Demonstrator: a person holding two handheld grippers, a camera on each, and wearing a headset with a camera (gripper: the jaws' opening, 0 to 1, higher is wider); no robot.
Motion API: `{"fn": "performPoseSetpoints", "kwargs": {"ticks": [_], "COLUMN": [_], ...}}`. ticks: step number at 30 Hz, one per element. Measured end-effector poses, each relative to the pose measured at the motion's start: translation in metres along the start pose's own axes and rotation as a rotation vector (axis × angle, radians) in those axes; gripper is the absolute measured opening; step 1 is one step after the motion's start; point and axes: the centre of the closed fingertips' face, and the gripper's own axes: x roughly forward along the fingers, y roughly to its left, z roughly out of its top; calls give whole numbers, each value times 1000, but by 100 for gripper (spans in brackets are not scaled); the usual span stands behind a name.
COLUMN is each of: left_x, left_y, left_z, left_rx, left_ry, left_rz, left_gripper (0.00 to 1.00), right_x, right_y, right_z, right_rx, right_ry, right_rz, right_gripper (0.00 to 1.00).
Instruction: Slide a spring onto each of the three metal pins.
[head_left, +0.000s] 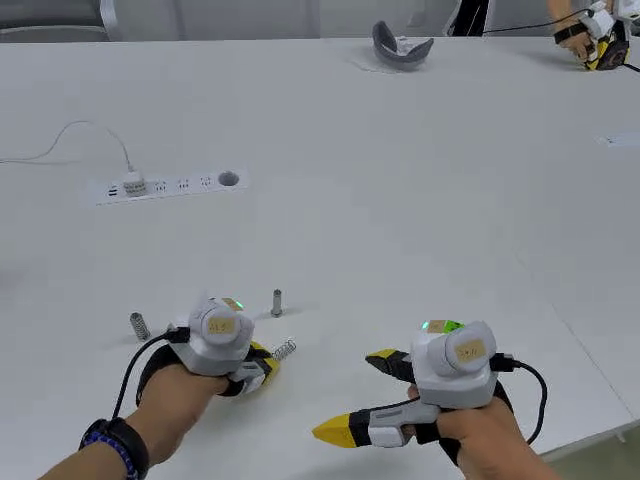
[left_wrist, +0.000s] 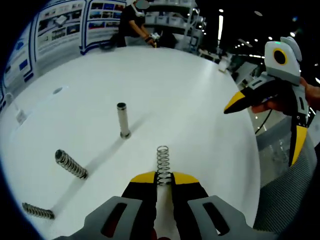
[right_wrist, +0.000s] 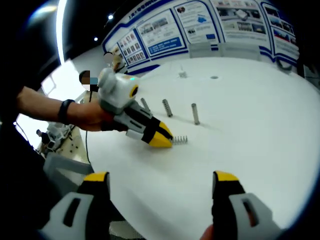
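Step in hand: clamping spring (left_wrist: 162, 161) end in left gripper (left_wrist: 159, 178) fingers near bare upright pin (left_wrist: 122, 119); holding right gripper (right_wrist: 160, 186) fingers apart. Next, probably, lining free end over pin top.

I seem to be working in a lab or demo hall: a broad white surface (head_left: 420, 200) carrying a long white power strip (head_left: 165, 186), blue-and-white printed poster boards (right_wrist: 200, 25) lining the wall, bright ceiling strip lights (left_wrist: 220, 21).
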Motion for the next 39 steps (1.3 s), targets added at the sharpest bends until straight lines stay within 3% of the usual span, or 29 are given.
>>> {"fn": "performPoseSetpoints", "kwargs": {"ticks": [5,19,27,39], "left_x": [-14,-55,-74,-104], "left_y": [0,5,8,1], "left_z": [-11,-41,-41,-36], "left_rx": [-62,-122,-165,-149], "left_ry": [-24,-53,-92,-147], "left_rz": [22,79,102,124], "left_gripper": [11,11,11,11], "right_x": [1,5,11,27], "right_y": [4,14,24,39], "right_z": [-2,-2,-2,14], "right_rx": [-1,-17,-28,-22], "right_ry": [3,16,25,0], "right_rz": [8,32,55,110], "right_gripper": [86,86,86,84]}}
